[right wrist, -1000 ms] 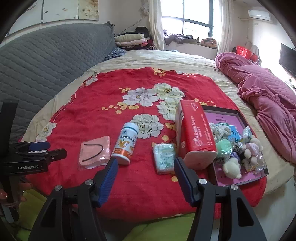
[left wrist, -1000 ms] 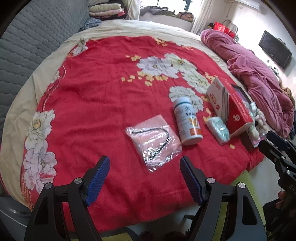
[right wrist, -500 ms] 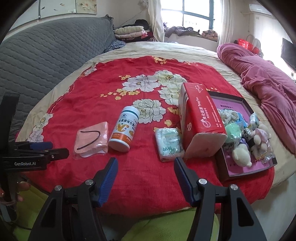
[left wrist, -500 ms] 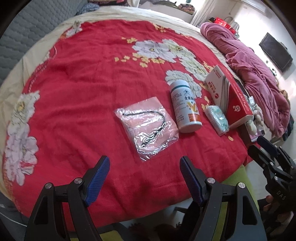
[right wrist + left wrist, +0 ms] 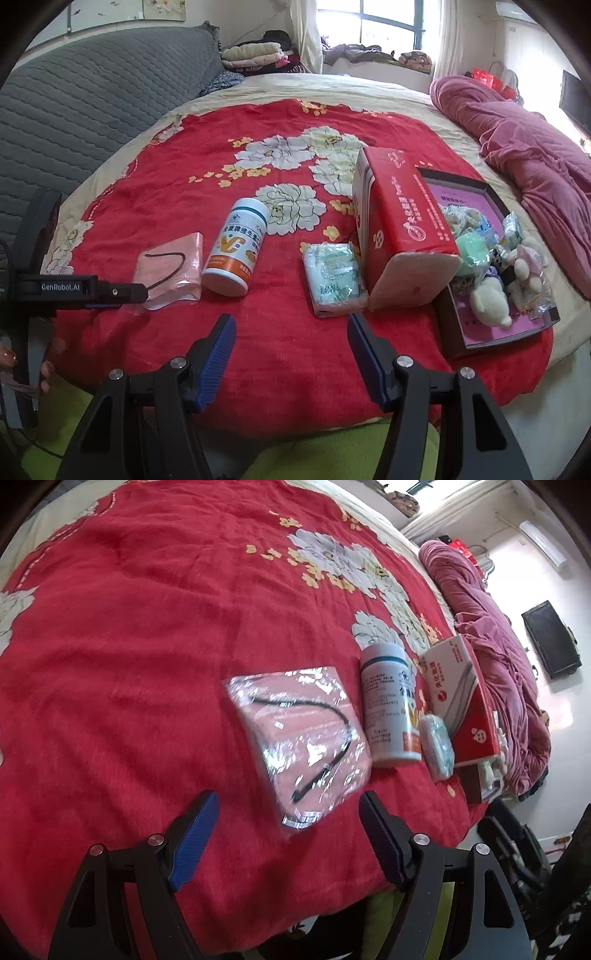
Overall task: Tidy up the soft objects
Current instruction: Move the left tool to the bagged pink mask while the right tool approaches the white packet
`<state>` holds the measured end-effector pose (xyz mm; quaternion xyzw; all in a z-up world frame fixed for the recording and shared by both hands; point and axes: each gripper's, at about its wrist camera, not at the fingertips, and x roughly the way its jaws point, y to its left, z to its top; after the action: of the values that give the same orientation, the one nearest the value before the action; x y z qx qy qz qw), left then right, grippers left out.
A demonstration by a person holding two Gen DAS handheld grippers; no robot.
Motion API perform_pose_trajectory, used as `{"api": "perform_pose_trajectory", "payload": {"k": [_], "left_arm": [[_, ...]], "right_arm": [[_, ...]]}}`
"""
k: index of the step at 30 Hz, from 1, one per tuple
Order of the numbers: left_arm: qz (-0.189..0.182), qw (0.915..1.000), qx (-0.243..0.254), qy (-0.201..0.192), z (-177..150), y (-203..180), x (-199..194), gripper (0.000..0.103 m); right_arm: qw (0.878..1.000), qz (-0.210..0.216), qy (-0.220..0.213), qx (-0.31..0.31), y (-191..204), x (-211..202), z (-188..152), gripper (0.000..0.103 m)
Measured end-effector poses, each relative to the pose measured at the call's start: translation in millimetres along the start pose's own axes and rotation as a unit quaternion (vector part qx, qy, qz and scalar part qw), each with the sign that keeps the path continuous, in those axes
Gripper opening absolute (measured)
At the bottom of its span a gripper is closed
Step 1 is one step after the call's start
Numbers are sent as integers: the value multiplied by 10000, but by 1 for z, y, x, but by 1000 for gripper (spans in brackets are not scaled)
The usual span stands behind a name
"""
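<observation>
Both tongs gape empty: left gripper (image 5: 288, 814) near the crinkly plastic pouch (image 5: 299, 744); right gripper (image 5: 291, 338) near the soft tissue pack (image 5: 334, 278).

The left wrist camera looks steeply down, close above the red blanket (image 5: 147, 627), left of the bottle (image 5: 389, 705). The right wrist camera stands farther back, facing the bottle (image 5: 236, 247). Both share it.

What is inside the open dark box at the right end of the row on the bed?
The dark box holds small plush toys, a green ball-like item and crinkly wrapped packets over a purple lining. The red tissue pack hides its left side, and lower layers are covered.
</observation>
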<state>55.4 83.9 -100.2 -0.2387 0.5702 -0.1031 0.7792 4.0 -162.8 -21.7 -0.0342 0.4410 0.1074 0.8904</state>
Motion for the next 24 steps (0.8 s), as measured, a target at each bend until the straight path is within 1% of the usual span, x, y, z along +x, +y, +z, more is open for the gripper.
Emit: {"api": "perform_pose_trajectory", "payload": {"k": [5, 10, 14, 18, 22, 24], "left_arm": [[24, 10000, 14, -23, 9, -5, 9, 79], [120, 9999, 51, -41, 14, -10, 14, 79], [124, 9999, 43, -47, 18, -12, 17, 79], [147, 9999, 50, -63, 20, -13, 19, 79], [273, 9995, 133, -93, 22, -17, 22, 79], [351, 9992, 177, -120, 24, -19, 24, 79]], "right_arm": [[9996, -206, 61, -190, 3, 17, 2, 62], [9977, -534, 251, -331, 4, 46, 12, 62], [9945, -834, 324, -538, 8, 66, 19, 62], [9922, -995, 452, -607, 7, 84, 24, 62], [9889, -1184, 638, -629, 6, 102, 28, 62], [9865, -1352, 607, -699, 7, 107, 30, 62]]}}
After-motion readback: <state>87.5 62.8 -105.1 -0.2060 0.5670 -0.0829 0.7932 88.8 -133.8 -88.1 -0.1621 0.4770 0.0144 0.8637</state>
